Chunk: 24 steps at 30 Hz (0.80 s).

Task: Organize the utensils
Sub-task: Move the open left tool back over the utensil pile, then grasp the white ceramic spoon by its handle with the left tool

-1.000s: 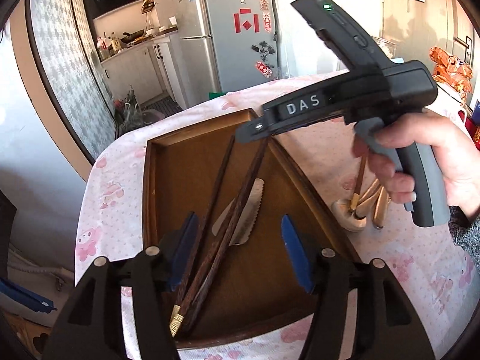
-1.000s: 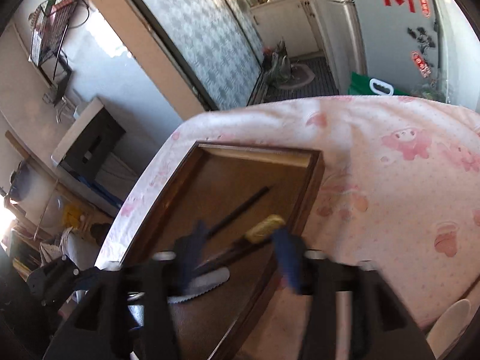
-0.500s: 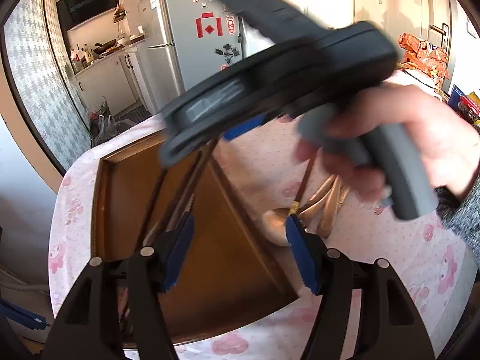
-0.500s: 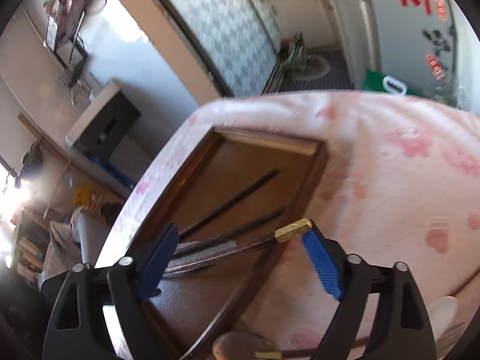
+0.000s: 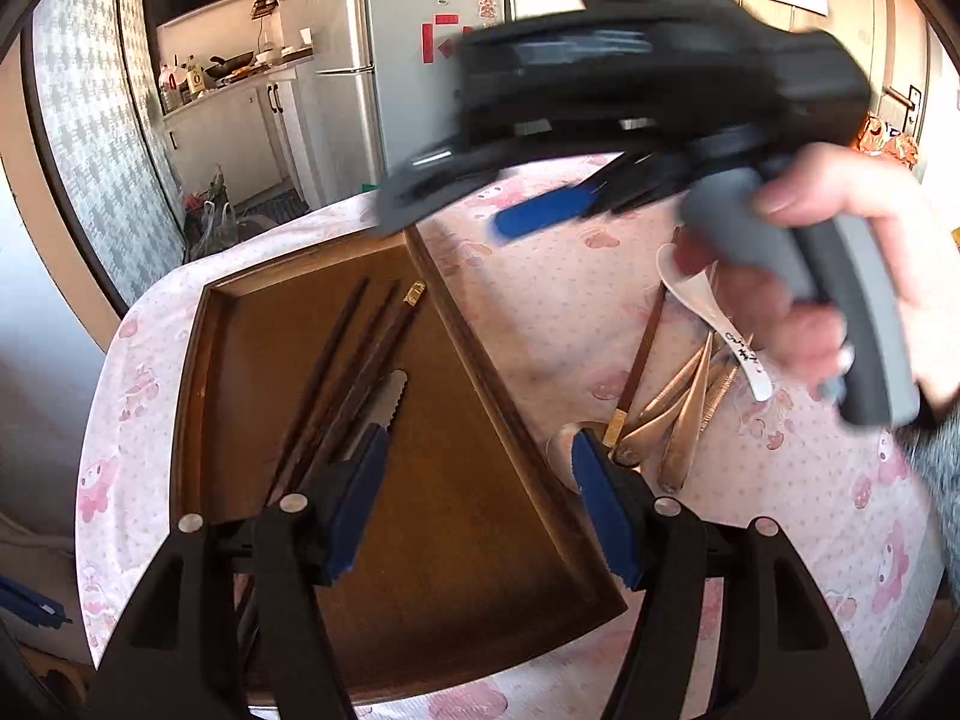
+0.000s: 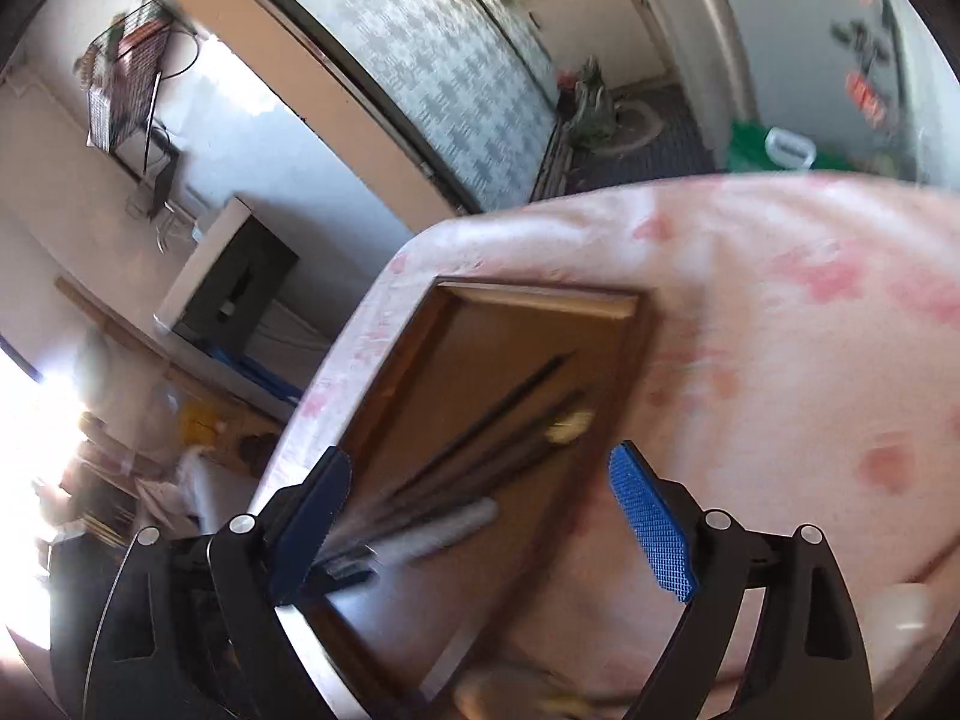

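A brown wooden tray [image 5: 474, 546] lies on the pink tablecloth; it also shows in the right wrist view [image 6: 540, 297]. Several dark chopsticks [image 5: 336, 354], one with a gold tip, and a serrated knife [image 5: 387, 399] lie in it. My left gripper [image 5: 477, 489] is open and empty above the tray's right rim. My right gripper [image 6: 480, 507] is open and empty, held above the tray; its body [image 5: 636, 90] shows blurred in the left wrist view. To the right of the tray lie a white ceramic spoon [image 5: 708, 306], gold spoons [image 5: 678, 414] and a gold-tipped chopstick [image 5: 639, 360].
The table with the pink cartoon cloth [image 5: 798, 492] ends close behind the tray. A silver fridge [image 5: 384, 60] and kitchen counter stand beyond it. A patterned sliding door [image 6: 432, 48] and a black-and-white box [image 6: 234, 276] stand at the left of the table.
My right gripper opened and let go of the gold-tipped chopstick, which now lies in the tray, then lifted up and back to the right. My left gripper shifted right, still open.
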Motion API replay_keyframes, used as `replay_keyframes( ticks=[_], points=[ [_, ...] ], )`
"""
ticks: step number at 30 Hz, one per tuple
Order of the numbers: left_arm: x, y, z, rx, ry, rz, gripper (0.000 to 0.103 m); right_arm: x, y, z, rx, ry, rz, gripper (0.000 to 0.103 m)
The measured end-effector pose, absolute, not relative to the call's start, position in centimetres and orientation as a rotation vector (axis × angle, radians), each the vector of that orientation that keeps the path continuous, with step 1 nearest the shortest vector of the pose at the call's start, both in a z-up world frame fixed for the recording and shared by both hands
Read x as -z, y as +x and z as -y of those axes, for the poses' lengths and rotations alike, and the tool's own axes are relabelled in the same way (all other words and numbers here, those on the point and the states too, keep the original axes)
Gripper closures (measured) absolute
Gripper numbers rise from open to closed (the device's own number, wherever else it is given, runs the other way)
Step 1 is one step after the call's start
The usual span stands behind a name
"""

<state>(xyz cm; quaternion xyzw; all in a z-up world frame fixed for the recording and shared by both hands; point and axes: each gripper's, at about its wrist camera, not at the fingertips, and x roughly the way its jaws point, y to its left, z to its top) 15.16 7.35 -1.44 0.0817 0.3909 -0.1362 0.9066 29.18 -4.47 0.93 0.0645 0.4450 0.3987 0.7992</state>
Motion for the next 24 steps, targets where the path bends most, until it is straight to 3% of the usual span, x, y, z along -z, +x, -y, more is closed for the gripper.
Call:
replay_keyframes(
  ticks=[4,5,8,14,19,24],
  points=[
    [1.4,14.2,-6.4,0.34,0.166,-0.783,0.036,-1.9,28.5,10.9,-0.788,0.108,-0.914,0.016],
    [1.5,14.0,-5.7,0.355,0.174,-0.78,0.036,-1.8,28.4,12.2,-0.772,0.105,-0.915,0.024],
    [1.9,13.5,-4.1,0.398,0.187,-0.776,0.036,-1.1,27.6,15.9,-0.745,0.105,-0.911,0.036],
    [2.9,13.8,-1.5,0.457,0.177,-0.799,0.037,1.2,27.7,18.4,-0.697,0.102,-0.952,0.055],
    [3.6,13.8,0.5,0.504,0.134,-0.832,0.072,3.4,28.7,17.5,-0.664,0.021,-0.988,0.066],
    [4.0,13.6,2.5,0.539,0.121,-0.85,0.075,4.8,28.9,16.9,-0.666,-0.024,-1.007,0.07]
  ],
)
